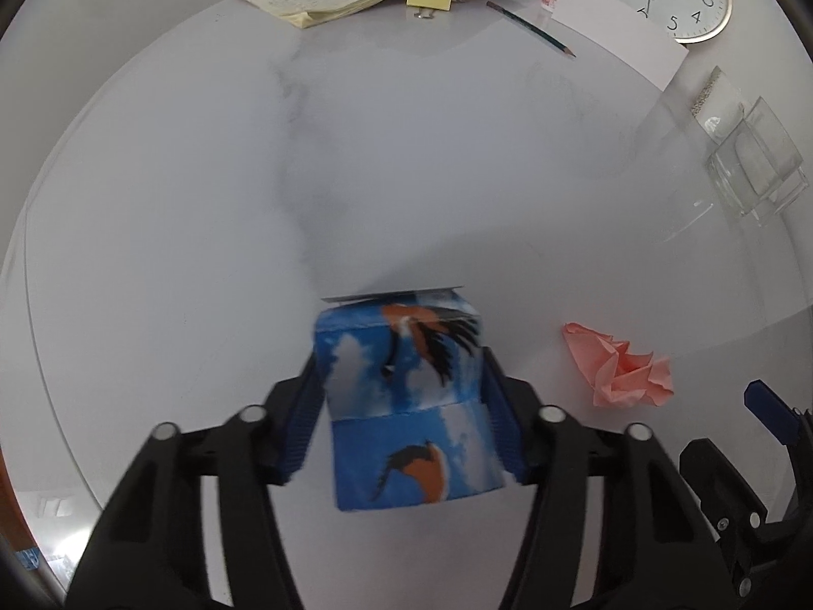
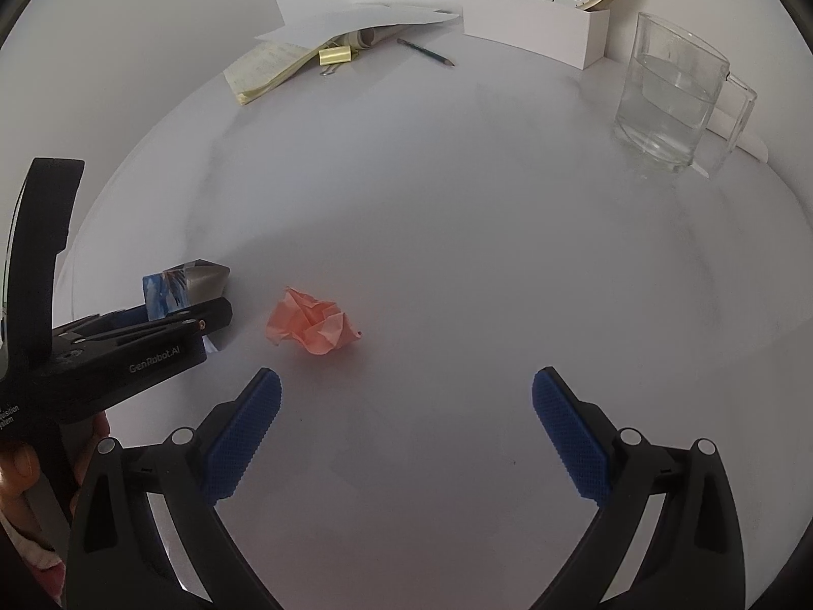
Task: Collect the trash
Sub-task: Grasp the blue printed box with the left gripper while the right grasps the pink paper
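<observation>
My left gripper [image 1: 404,406] has its ribbed blue pads pressed against both sides of the small blue cardboard carton printed with clouds and orange birds [image 1: 406,401], which sits on the white marbled worktop [image 1: 355,178], so I judge the pickup of this first piece of trash is in hand. My right gripper [image 2: 406,432] hangs spread wide and empty, with the crumpled pink paper ball [image 2: 312,325] lying just beyond its left pad, near the carton. Next, I reckon, I lift the carton clear, then shift the right gripper forward and leftward to straddle the ball before pinching it.
</observation>
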Action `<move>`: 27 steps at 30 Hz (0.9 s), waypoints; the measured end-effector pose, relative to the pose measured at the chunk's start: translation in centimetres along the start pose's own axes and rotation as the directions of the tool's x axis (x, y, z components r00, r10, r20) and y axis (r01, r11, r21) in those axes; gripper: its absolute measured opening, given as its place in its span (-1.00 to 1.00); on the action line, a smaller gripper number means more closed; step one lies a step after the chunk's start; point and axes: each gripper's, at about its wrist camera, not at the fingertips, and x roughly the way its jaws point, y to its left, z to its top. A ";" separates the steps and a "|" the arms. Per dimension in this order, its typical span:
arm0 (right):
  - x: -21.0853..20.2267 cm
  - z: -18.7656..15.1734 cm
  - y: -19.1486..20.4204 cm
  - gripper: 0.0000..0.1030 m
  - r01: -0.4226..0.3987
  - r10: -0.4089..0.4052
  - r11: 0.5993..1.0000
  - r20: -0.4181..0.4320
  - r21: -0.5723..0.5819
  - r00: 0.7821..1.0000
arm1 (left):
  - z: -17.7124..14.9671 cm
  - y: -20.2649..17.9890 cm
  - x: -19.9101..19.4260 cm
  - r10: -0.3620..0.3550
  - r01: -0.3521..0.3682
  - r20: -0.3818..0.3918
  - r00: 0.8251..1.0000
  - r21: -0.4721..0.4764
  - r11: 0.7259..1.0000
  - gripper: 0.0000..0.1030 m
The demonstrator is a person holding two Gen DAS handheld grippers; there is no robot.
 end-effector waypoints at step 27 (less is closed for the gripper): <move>5.0 2.8 5.6 -0.09 0.047 -0.048 0.996 -0.013 -0.082 0.999 | -1.6 4.4 -4.6 0.055 -0.053 0.025 0.998 -0.070 0.996 -0.05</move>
